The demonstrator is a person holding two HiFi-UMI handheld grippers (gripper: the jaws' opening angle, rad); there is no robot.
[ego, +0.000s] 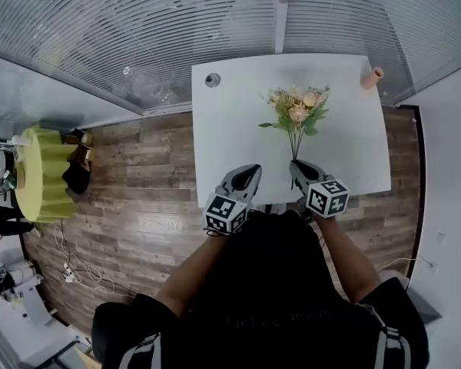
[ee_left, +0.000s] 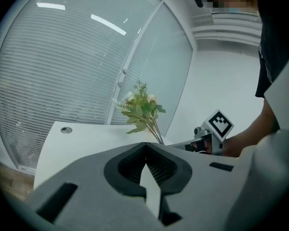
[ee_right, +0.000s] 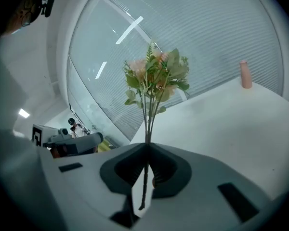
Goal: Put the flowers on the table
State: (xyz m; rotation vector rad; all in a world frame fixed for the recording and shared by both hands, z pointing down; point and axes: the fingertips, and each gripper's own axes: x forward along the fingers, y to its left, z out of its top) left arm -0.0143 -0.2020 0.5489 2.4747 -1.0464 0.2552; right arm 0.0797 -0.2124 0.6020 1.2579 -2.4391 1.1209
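Closest to the person, two grippers are held side by side over the near edge of the one white table [ego: 229,133]. The left gripper [ego: 250,172] has its jaws pressed together at the tips with nothing between them. Just beside it, the right gripper [ego: 293,164] is clamped on the thin stems of the single bunch of flowers [ego: 297,111]. It holds them upright, and the stem ends poke out behind the jaws.

The bunch has pale pink and cream blooms with green leaves. It stands above the middle of the tabletop, on its right half.

Farther back there are two small things on the table, well apart. One round grey grommet [ego: 212,80] is at the far left corner, and one pink vase [ego: 373,77] is at the far right corner. Slatted blinds [ego: 138,29] cover the windows beyond. Off to the left, one yellow ribbed object [ego: 42,174] sits on the wooden floor [ego: 146,206].
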